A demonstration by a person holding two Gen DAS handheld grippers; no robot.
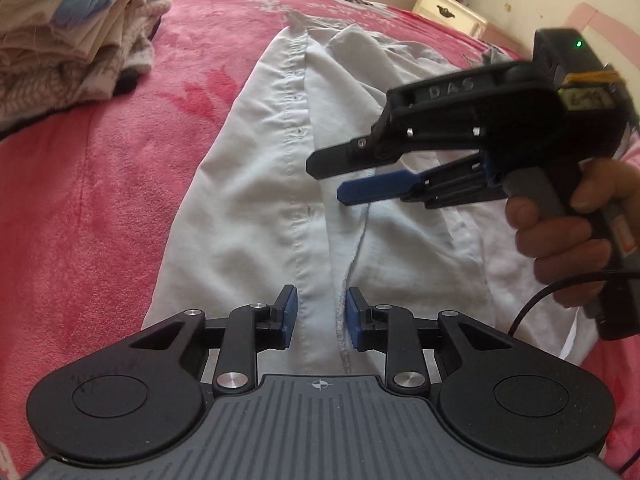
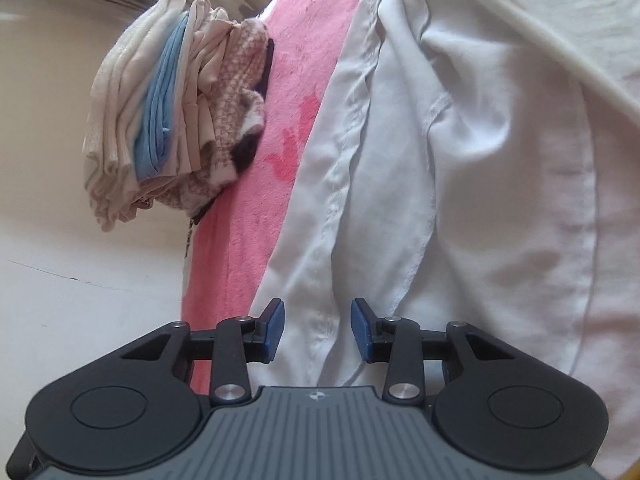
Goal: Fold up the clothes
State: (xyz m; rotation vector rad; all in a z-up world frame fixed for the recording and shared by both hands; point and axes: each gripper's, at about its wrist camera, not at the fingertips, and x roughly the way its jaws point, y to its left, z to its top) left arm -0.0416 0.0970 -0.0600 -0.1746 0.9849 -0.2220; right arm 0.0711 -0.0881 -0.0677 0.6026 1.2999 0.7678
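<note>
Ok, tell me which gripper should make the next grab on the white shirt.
Left, probably. The left gripper is open with the white shirt placket edge between its fingers, low over the cloth. The right gripper, also open, hovers above the shirt's middle, away from any edge.

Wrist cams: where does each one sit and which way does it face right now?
Left wrist: on the left claw, facing along the shirt on the bed; right claw and hand show.
Right wrist: on the right claw, rolled sideways, facing across the shirt.
Shared: shirt, blanket, stack.
</note>
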